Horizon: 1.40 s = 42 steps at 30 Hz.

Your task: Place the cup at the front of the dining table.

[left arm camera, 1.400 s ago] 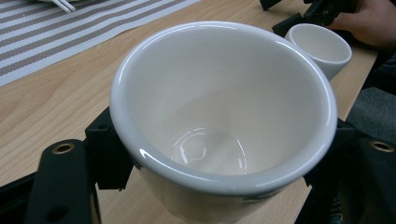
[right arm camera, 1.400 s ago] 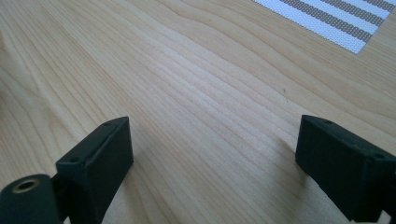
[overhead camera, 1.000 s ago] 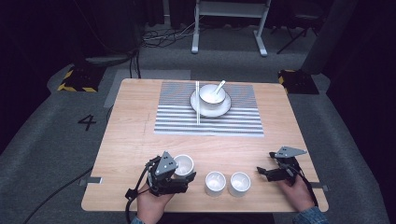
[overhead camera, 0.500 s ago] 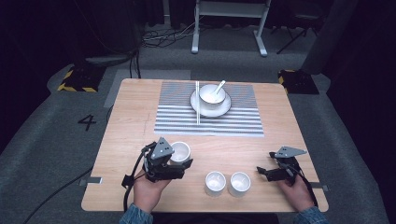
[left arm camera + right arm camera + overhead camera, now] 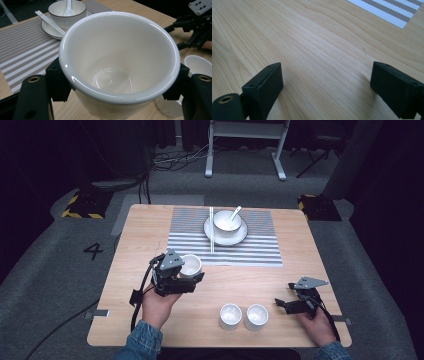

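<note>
Left gripper (image 5: 187, 277) clenched on a white cup (image 5: 190, 265): in the left gripper view the cup (image 5: 120, 62) sits square between the two black jaws, one pad pressed on each side of its wall just under the rim, mouth up, empty inside. In the high view the cup is held over the counter (image 5: 150, 225), near the lower left corner of the striped placemat (image 5: 250, 252), clear of the wood. Left hand (image 5: 157, 305) comes in from the bottom edge, denim sleeve.

Right gripper (image 5: 287, 304) rests low at the counter's right front, jaws released and wide apart; the right gripper view has bare wood between them and a corner of the placemat (image 5: 392, 12) farther off. Nothing in them.

Two more white cups (image 5: 243, 316) stand side by side, touching or nearly so, at the front of the counter between the two grippers, well apart from the held cup.

On the placemat: a bowl with a spoon (image 5: 227, 220) on a plate (image 5: 225, 236), chopsticks (image 5: 211, 230) lying just beside its left.
</note>
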Motion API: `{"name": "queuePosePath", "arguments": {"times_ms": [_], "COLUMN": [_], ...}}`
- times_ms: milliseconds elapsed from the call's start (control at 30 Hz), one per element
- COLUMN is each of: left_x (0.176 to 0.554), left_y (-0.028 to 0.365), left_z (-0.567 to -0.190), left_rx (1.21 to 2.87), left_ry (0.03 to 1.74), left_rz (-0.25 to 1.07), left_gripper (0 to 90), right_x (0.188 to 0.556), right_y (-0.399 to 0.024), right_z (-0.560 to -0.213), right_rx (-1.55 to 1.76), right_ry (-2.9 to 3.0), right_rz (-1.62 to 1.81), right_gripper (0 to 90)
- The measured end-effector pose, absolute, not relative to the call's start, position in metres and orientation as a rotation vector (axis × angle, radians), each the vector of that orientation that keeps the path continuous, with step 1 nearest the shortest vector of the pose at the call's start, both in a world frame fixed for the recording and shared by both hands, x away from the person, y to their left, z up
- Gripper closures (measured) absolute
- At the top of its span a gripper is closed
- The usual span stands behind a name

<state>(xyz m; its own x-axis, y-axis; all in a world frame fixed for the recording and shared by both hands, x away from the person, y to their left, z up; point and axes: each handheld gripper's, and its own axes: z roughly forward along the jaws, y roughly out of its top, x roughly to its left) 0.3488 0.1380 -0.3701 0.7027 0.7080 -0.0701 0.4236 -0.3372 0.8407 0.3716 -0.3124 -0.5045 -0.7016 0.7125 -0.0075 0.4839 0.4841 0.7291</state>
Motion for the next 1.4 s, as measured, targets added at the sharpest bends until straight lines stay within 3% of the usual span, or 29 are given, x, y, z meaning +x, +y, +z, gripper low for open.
{"name": "queuePosePath", "arguments": {"times_ms": [567,1400], "left_x": [0.409,0.488], "left_y": [0.133,0.136], "left_z": [-0.354,-0.369], "left_rx": [1.958,1.889], "left_ry": [0.941,1.059], "left_rz": [0.478,0.537], "left_gripper": [26.7,26.6], "right_x": [0.372,0.372], "right_y": [-0.312,-0.312], "right_z": [-0.504,-0.504], "right_rx": [1.01,1.01], "right_ry": [2.425,2.425], "right_rz": [1.045,1.045], "right_gripper": [11.2,11.2]}}
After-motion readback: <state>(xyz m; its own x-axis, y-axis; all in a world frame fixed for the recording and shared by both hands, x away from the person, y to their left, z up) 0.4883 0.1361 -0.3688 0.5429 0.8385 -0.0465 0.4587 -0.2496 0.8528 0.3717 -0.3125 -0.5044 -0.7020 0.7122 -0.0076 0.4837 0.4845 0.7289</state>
